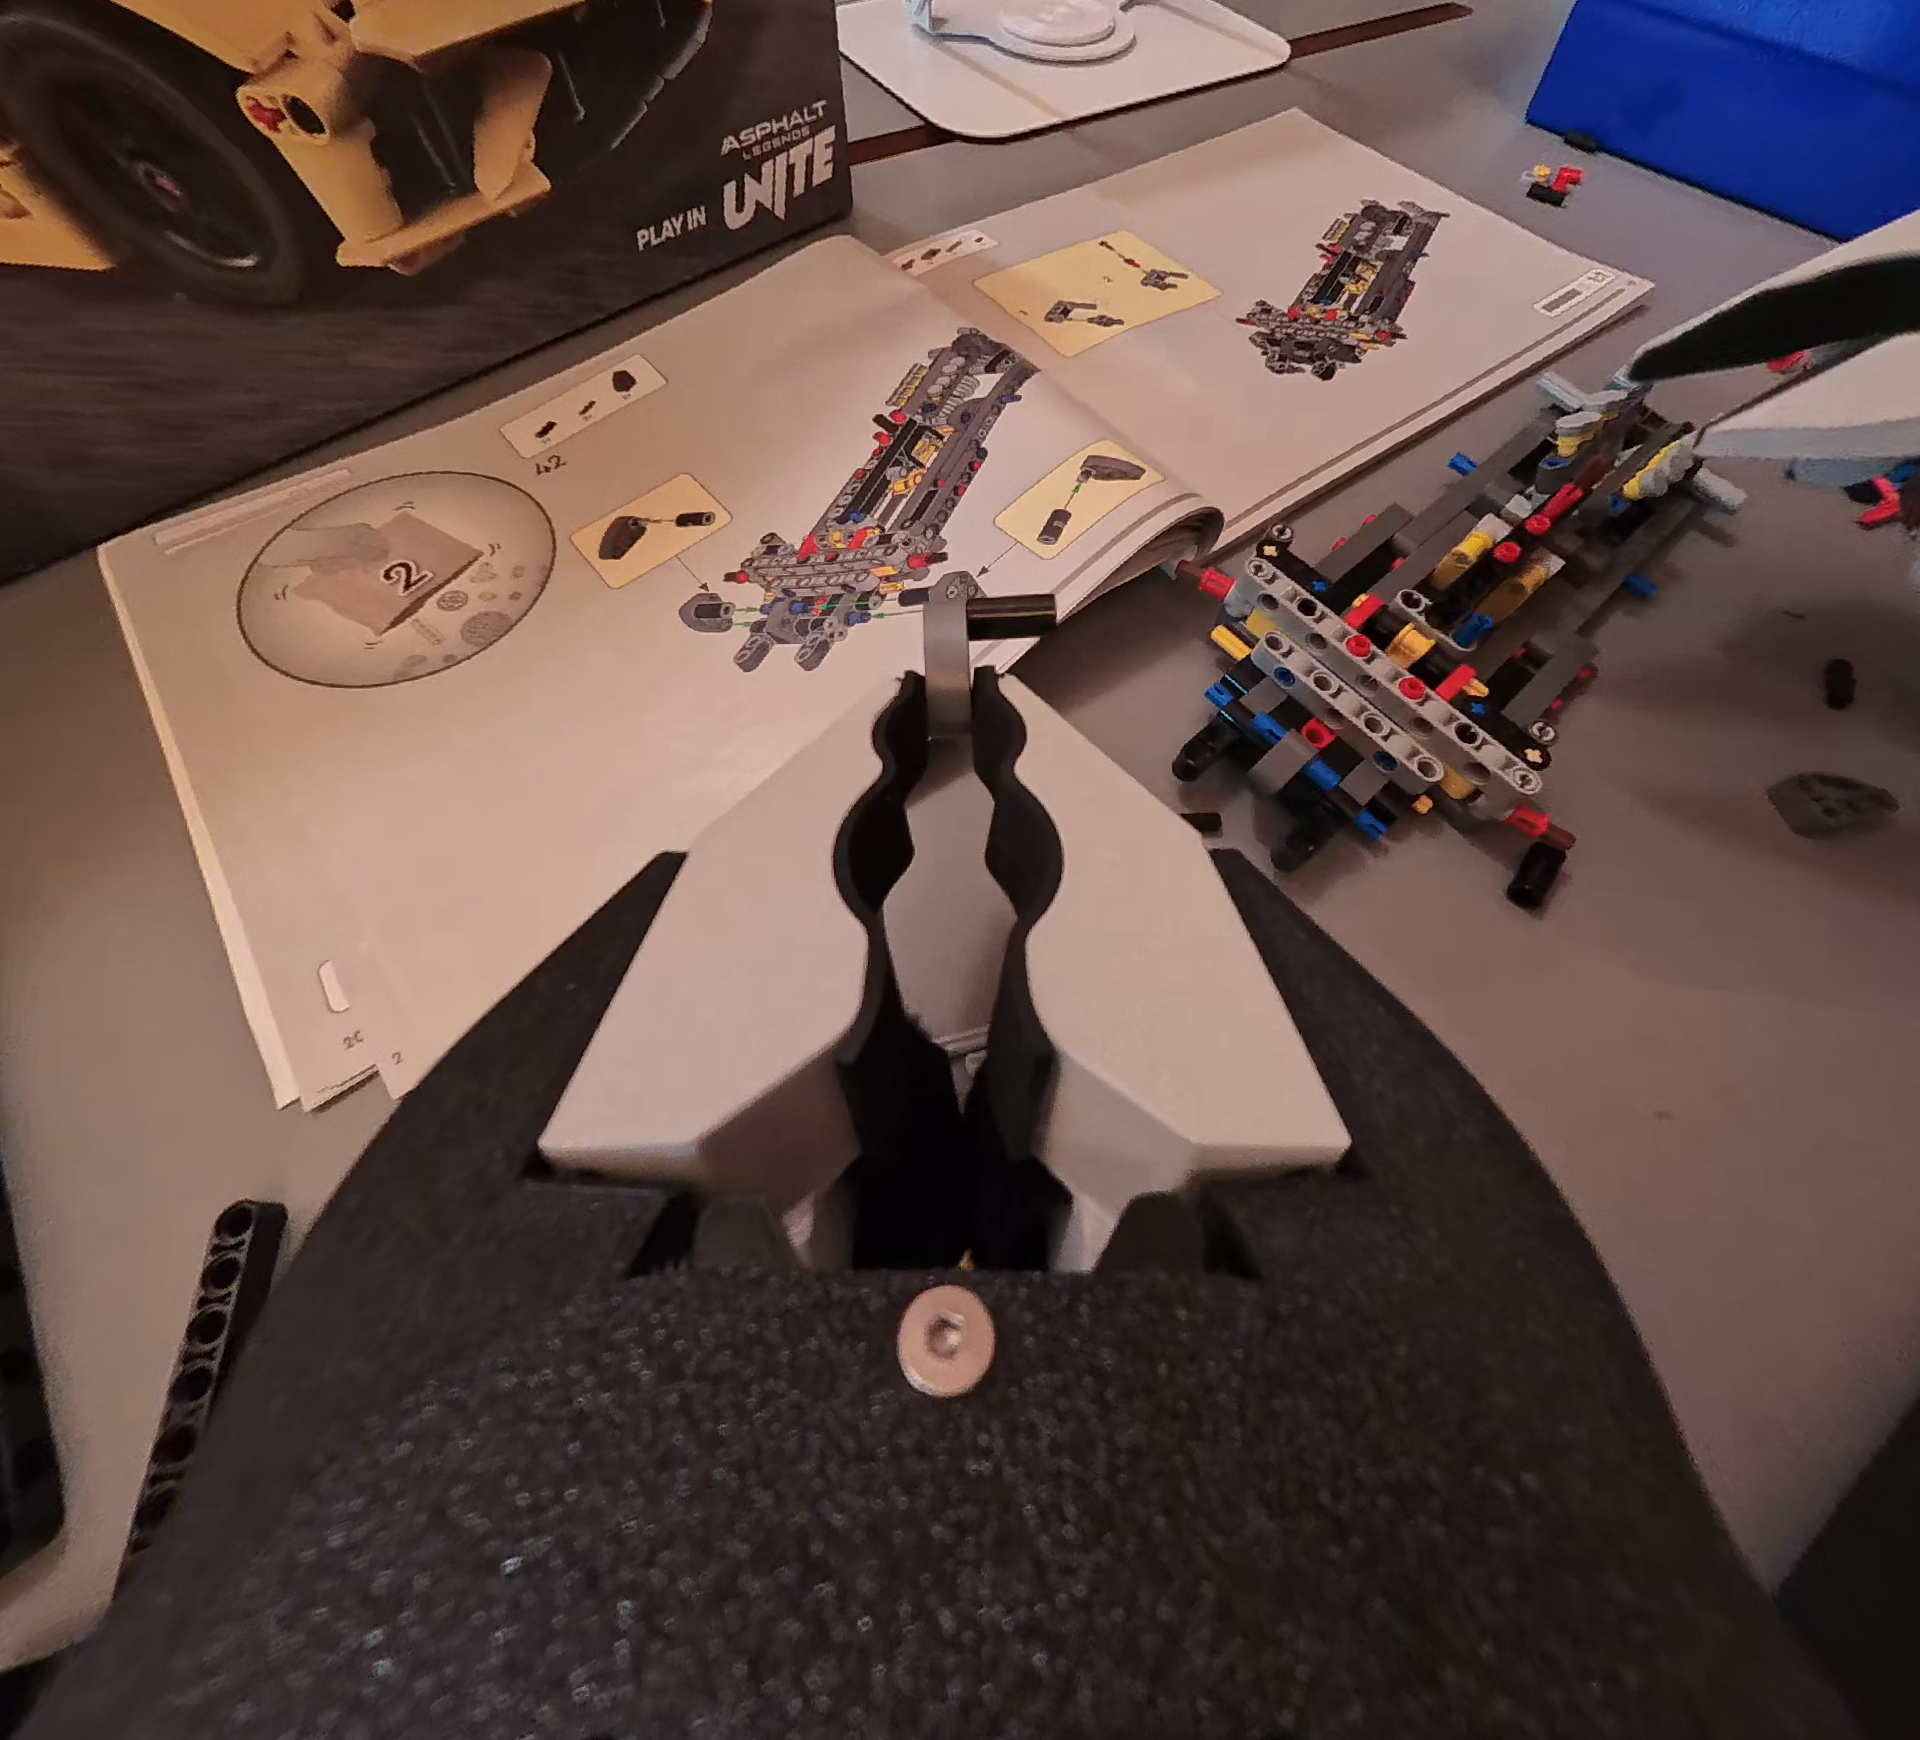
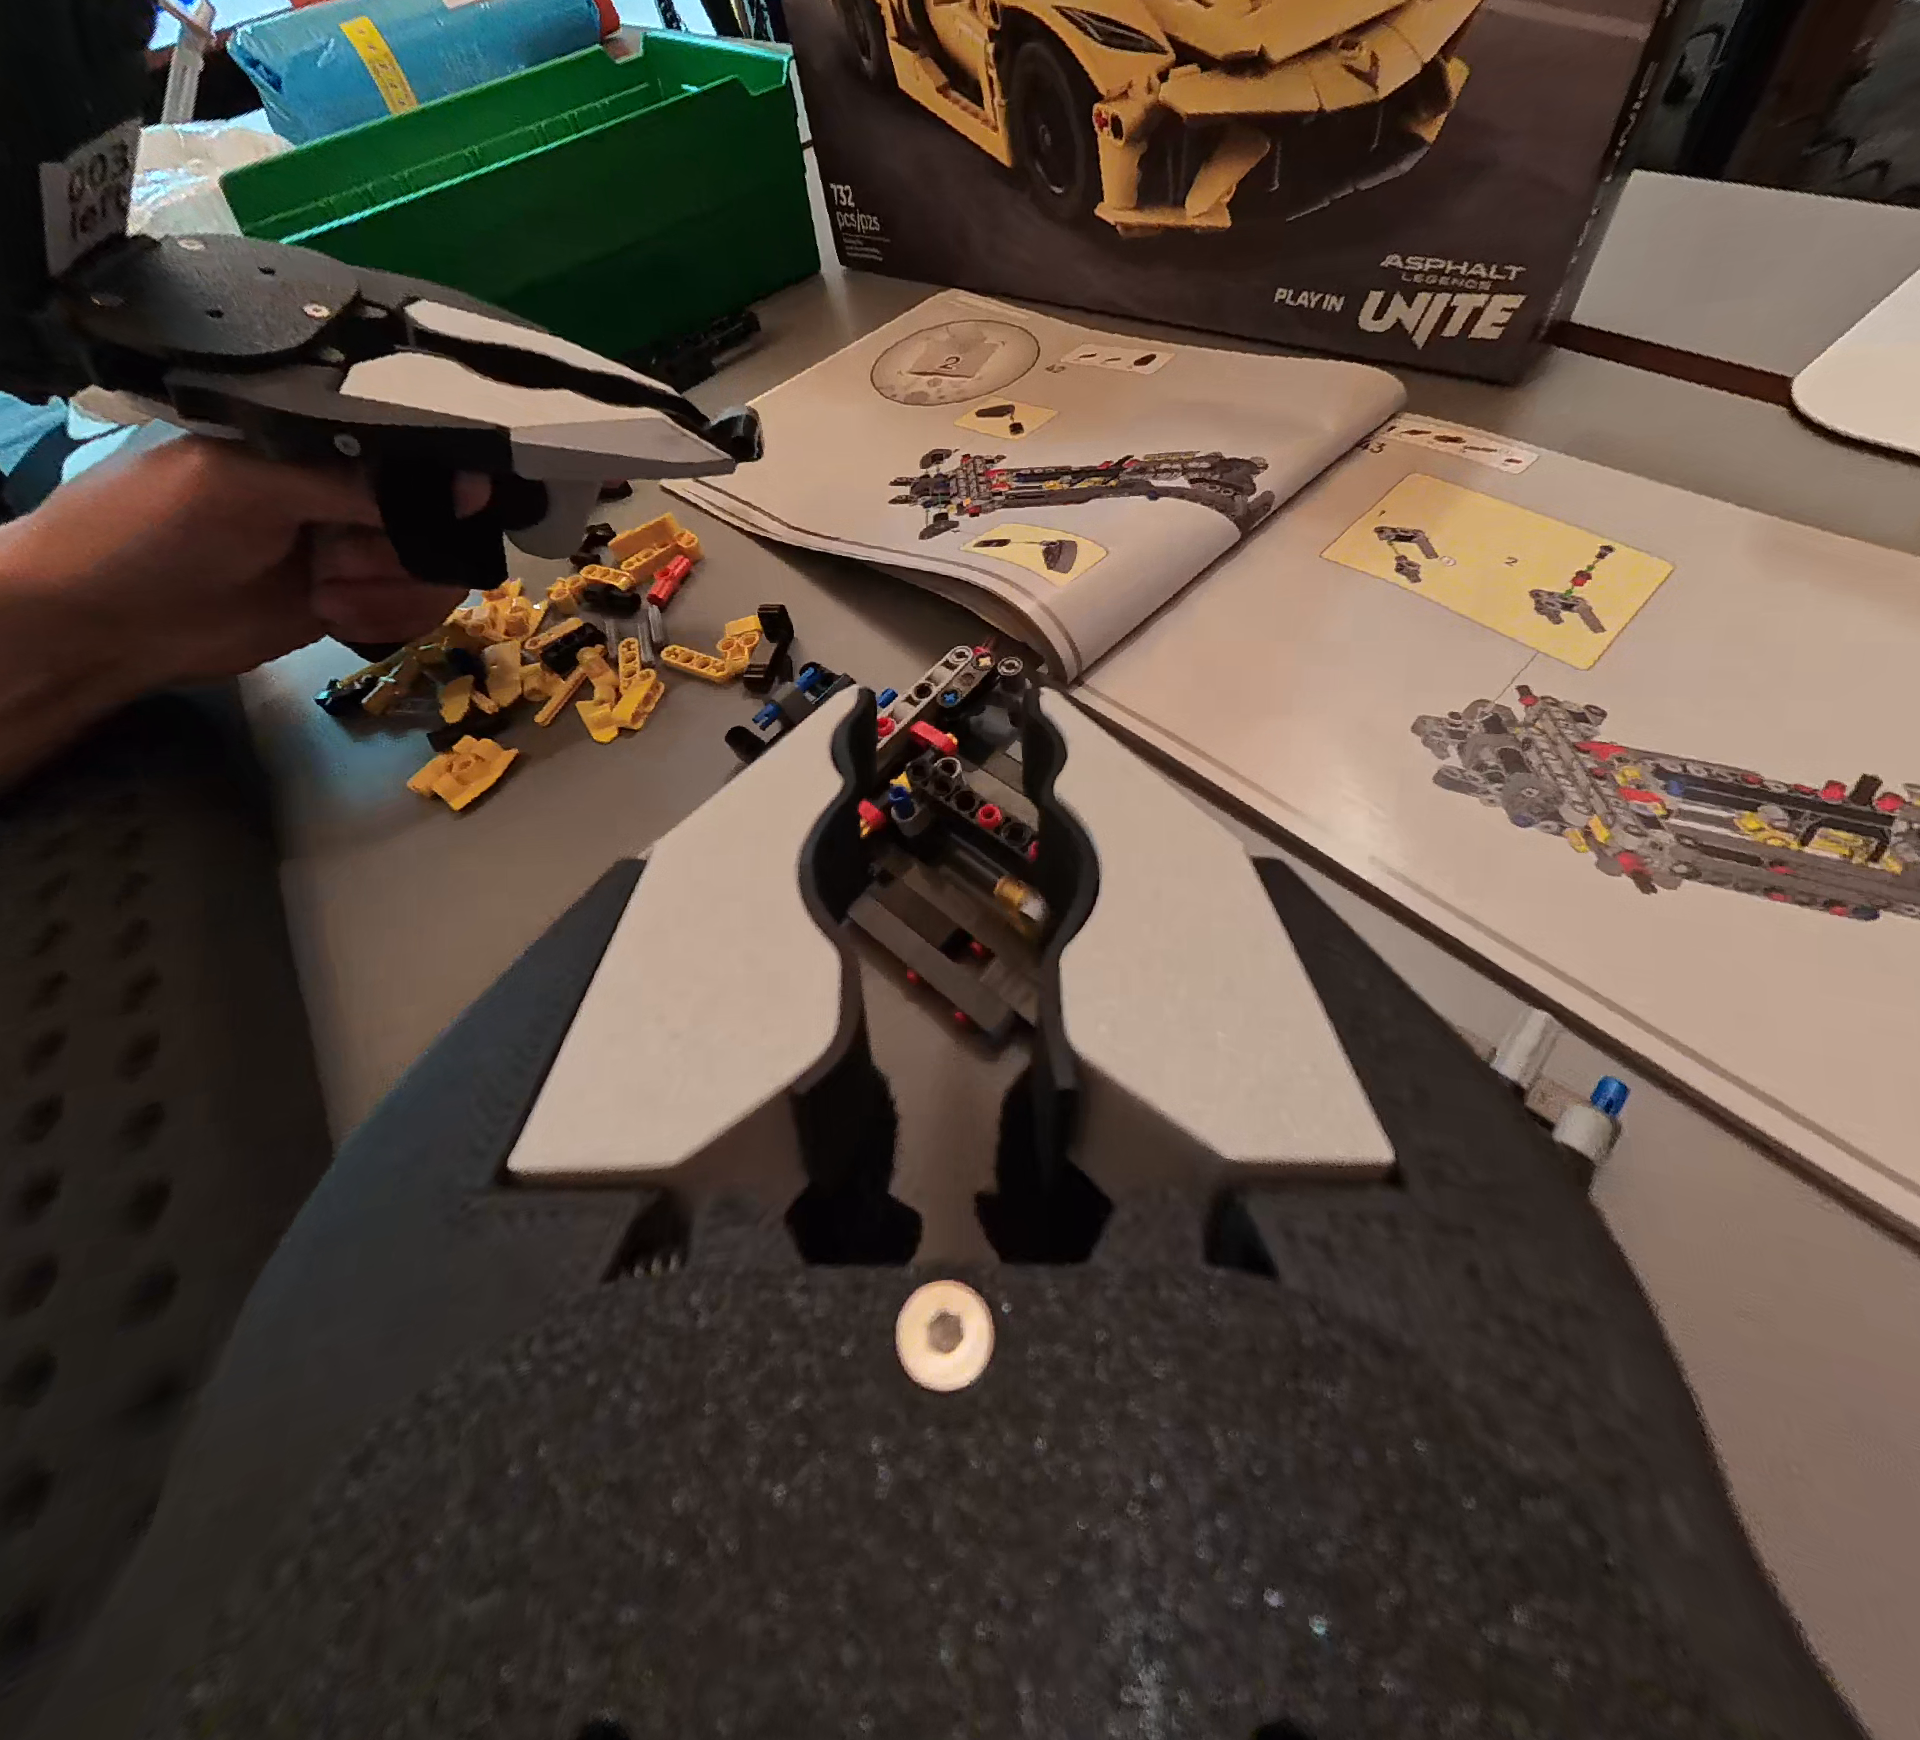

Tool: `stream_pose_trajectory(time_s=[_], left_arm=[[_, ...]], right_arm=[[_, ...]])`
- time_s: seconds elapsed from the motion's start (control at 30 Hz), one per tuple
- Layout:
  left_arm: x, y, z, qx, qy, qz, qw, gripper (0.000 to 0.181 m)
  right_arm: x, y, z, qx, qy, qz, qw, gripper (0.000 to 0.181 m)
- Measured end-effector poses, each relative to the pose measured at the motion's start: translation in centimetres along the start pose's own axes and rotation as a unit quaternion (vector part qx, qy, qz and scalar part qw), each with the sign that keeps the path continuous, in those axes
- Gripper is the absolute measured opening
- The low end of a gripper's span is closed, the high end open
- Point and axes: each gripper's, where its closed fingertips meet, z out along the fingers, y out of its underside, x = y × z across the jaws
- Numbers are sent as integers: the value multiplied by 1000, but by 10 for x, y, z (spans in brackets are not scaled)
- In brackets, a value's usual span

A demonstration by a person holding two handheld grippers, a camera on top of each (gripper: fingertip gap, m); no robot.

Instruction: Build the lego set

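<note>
Left gripper (image 1: 945, 688): pale grey angular fingers with wavy black inner pads, mounted on a grainy black body; tips clamped on a flat grey lever piece (image 1: 948, 651).
Grey lever piece: thin, smooth strap standing upright out of the tips; rounded head with holes, and a short black cylinder (image 1: 1010, 618) sticking out sideways to the right.
Left gripper position: held above the lower edge of the open instruction booklet (image 1: 644, 568), to the left of the chassis.
Right gripper (image 2: 951, 714): same build; fingers parted around the near end of the chassis assembly (image 2: 961, 817). Whether the pads actually press on it, cannot tell.
Chassis assembly (image 1: 1423, 641): long, narrow frame of studless beams in black, dark grey and light grey, dotted with red, blue and yellow pins; lies on the grey table (image 1: 1558, 1119) just beside the booklet's right page.
Loose parts (image 2: 582, 641): scattered heap of small yellow and black pieces with one red pin, on the table left of the chassis, below the left gripper in the right wrist view.
Black holed beam (image 1: 213, 1316): long, on the table at lower left.
Dark grey part (image 1: 1834, 802): small, flat, alone on the table right of the chassis.
Set box (image 2: 1247, 80): glossy dark card with a yellow car picture, upright behind the booklet.
Green bin (image 2: 540, 173): ribbed plastic, left of the box.
Lamp base (image 1: 1060, 54): smooth white plate, behind the booklet.
Blue bin (image 1: 1756, 17): far right.
</note>
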Motion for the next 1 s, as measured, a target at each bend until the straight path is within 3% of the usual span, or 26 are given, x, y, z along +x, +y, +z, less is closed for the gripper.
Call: stream_pose_trajectory(time_s=[0.33,0.43,0.5,0.63,0.7,0.87,1.0], left_arm=[[3,-4,-2,12,14,0,1000,7],[21,-19,-8,52,85,-38,994,6],[38,-38,-20,103,173,-101,974,7],[57,-75,-54,186,355,-255,880,6],[59,-82,-63,203,395,-293,847,6],[76,-83,-71,199,439,-287,828,6],[96,-78,-71,176,461,-263,829,6]], right_arm=[[-2,5,5,-9,6,-30,999,27],[-12,1,5,0,-23,-26,999,23],[-30,-13,8,28,-79,-7,996,22],[-73,-51,21,71,-238,92,964,22],[-90,-66,27,79,-304,139,939,22],[-98,-81,29,109,-336,190,916,19],[-107,-82,24,112,-363,196,904,17]])
